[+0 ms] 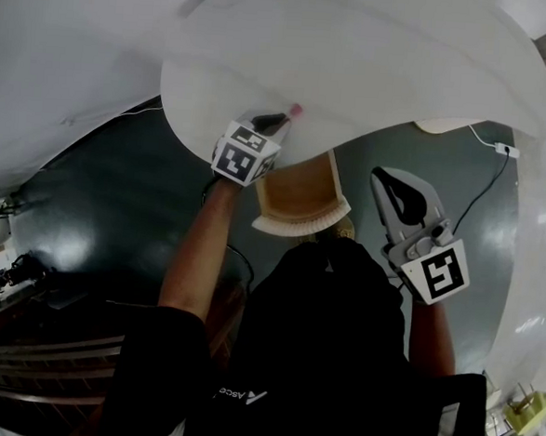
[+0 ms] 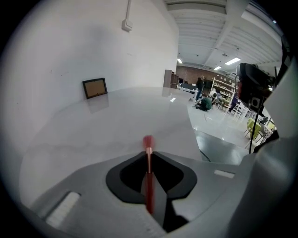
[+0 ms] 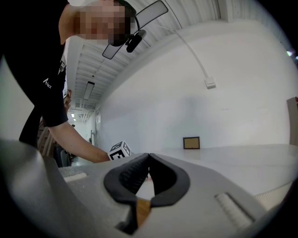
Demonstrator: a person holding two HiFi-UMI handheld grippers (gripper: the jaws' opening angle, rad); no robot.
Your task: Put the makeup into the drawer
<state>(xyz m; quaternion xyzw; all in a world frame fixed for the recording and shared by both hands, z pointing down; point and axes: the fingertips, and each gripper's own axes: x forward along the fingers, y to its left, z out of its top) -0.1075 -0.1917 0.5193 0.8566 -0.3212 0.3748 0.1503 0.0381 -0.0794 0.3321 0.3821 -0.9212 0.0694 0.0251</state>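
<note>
Makeup stick, slim and red with a narrow metal collar and a pink tip, clamped between the jaws of the left claw. Lies lengthwise along the jaws, long axis in line with the claw's own direction, pink tip foremost and poking out just past the jaw tips, red shaft running back through the gap behind them. Jaws nearly together, pressing on the shaft from both sides. In the head view, left claw stretched away from the person over the rim of the round white surface, marker cube behind it, pink end of the makeup stick aimed toward the upper right above the white top; touching the top or just clear of it, not possible to tell. Open wooden drawer pulled out from under the near edge of the surface, just beside and below the left claw, makeup stick not in it. Right claw well apart from the stick, to the right of the drawer, out over the dark floor. In the right gripper view, right claw closed tip to tip, holding nothing. Small framed picture upright at the far side of the surface, against the white wall.
</note>
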